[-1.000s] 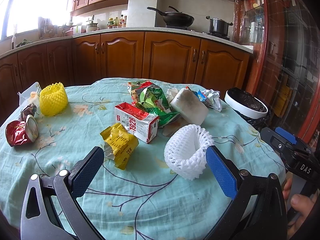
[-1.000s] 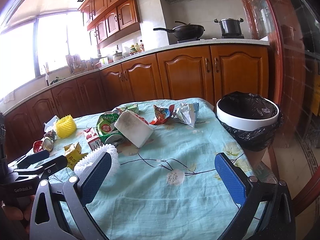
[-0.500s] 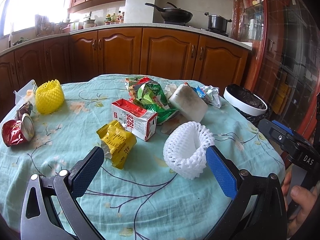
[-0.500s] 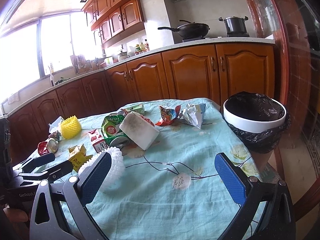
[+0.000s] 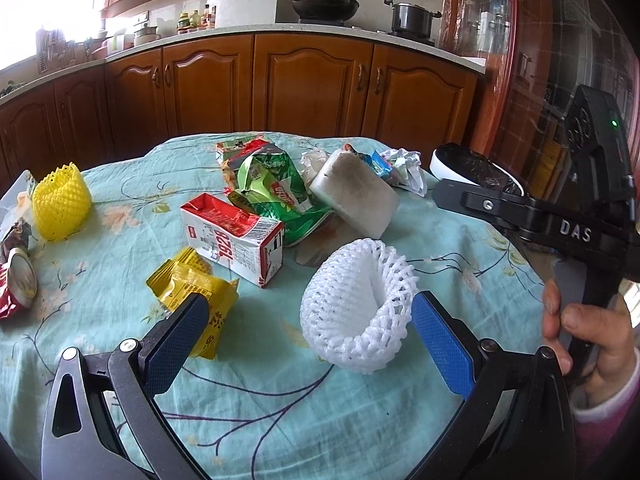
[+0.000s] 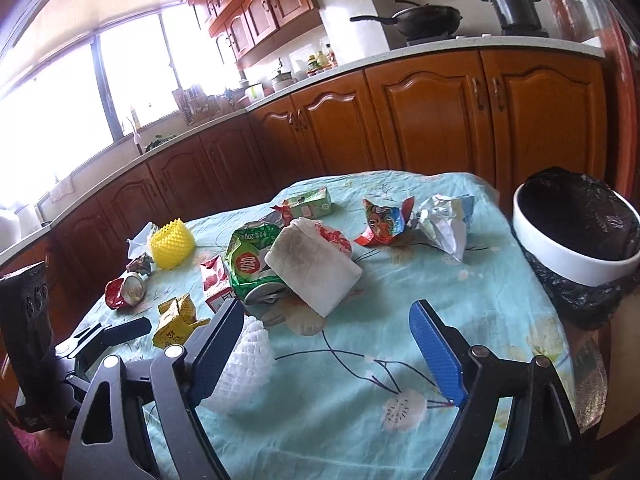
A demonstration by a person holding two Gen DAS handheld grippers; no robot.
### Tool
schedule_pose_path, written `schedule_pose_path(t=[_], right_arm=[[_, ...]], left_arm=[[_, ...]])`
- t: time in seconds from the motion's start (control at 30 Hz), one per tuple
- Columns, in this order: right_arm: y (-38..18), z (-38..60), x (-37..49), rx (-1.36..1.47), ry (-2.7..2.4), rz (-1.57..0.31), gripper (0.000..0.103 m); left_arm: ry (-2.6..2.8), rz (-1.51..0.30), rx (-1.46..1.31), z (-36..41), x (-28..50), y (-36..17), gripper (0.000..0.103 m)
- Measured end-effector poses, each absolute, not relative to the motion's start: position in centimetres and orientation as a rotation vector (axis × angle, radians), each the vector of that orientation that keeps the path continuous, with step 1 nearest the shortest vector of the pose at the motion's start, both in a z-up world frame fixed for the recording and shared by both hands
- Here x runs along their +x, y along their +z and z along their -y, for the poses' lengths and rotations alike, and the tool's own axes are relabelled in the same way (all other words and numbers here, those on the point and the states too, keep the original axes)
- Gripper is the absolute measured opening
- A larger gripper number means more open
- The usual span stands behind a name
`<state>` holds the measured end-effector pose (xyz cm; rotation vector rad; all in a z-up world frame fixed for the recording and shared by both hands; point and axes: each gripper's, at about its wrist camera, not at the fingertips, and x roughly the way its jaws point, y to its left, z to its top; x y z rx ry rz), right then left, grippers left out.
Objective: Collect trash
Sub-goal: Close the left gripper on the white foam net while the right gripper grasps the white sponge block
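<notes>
Trash lies scattered on a round table with a teal flowered cloth. A white foam fruit net sits just ahead of my open left gripper, between its blue pads. A yellow wrapper, a red-and-white carton, a green bag and a dirty white foam block lie beyond. My right gripper is open and empty, with the white net beside its left pad. The bin with a black liner stands off the table's right edge.
A yellow foam net and a crushed red can lie at the left. Crumpled wrappers lie near the bin. Wooden kitchen cabinets run behind the table. The right gripper's body shows at the right of the left wrist view.
Both grippers have moved forward over the table. The white foam net now sits closer, between the left gripper's pads. Both stay open.
</notes>
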<state>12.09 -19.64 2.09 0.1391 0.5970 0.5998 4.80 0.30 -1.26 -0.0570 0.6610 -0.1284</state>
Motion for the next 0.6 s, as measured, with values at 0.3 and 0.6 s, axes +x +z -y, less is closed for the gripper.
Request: schedule_pose_path(t=[0.3,0.6], right_arm=[[2.0,16.3,17.8,0.041,0.713,-0.692,0.083],[-0.5,14.3,21.1,-0.006,0.763,-0.799,0.063]], left_arm=[[-0.188,-0.726,-0.064,-0.1,7.0,-2.2,0.092],[-0.265,-0.771,-0.032,1.2,8.1,-3.0,0.050]])
